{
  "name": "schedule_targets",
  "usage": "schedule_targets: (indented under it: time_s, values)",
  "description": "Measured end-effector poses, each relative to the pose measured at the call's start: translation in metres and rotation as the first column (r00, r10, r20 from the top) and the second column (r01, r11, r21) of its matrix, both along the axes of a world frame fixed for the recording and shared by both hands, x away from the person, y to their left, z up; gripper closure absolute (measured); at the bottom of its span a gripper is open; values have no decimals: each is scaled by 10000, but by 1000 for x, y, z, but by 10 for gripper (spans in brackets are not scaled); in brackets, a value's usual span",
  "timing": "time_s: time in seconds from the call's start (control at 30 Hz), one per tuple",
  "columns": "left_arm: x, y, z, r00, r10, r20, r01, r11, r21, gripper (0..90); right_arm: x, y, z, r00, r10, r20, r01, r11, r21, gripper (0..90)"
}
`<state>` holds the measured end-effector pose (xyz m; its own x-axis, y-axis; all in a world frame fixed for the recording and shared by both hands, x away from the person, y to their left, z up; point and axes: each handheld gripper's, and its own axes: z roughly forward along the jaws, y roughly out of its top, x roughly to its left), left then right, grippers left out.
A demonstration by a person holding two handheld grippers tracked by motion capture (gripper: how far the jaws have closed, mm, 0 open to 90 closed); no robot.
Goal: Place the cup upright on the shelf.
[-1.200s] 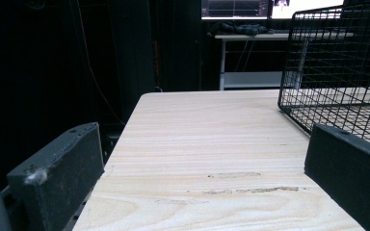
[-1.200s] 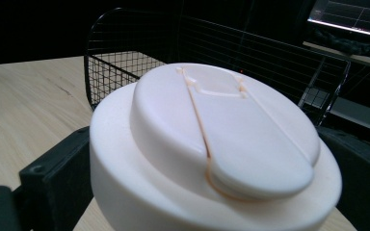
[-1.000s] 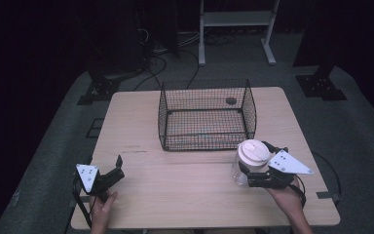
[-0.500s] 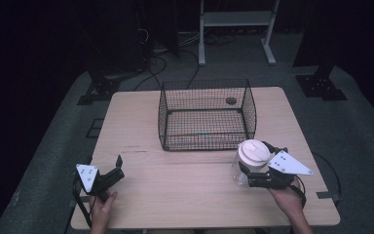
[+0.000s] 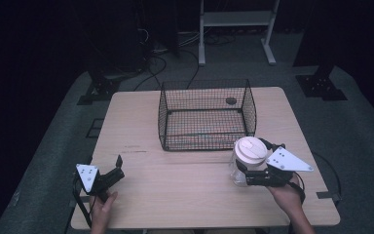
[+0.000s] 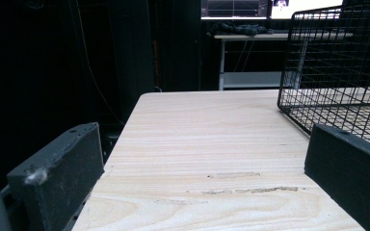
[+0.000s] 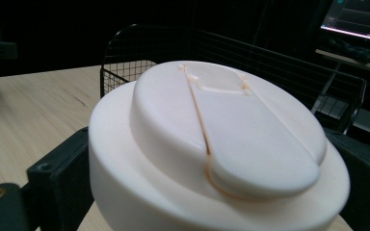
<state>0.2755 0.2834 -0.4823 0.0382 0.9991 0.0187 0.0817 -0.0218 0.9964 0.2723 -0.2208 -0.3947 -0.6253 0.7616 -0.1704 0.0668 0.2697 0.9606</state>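
A clear jar with a wide white lid (image 5: 250, 150) stands at the table's front right, just in front of the black wire basket (image 5: 205, 114). My right gripper (image 5: 243, 172) is shut on the jar below the lid. In the right gripper view the white lid (image 7: 221, 144) is very close, with a black finger (image 7: 58, 178) pressed against each side of the jar. My left gripper (image 5: 119, 168) rests near the front left corner, open. Its jaws stand wide apart over bare wood (image 6: 207, 159) with nothing between them.
The wire basket (image 6: 337, 72) sits at the middle back of the wooden table (image 5: 136, 122) and has a small dark round object (image 5: 231, 101) at its far side. Dark floor, cables and a white stand (image 5: 233, 19) lie beyond the table.
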Motion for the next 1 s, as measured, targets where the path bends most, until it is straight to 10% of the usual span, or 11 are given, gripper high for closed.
schedule_targets:
  time_s: [1.0]
  values:
    - [0,0,0,10000,-7,-20,7,10000,-9,0,16,29,50,9949,1003,101,-1000,9948,-203,41]
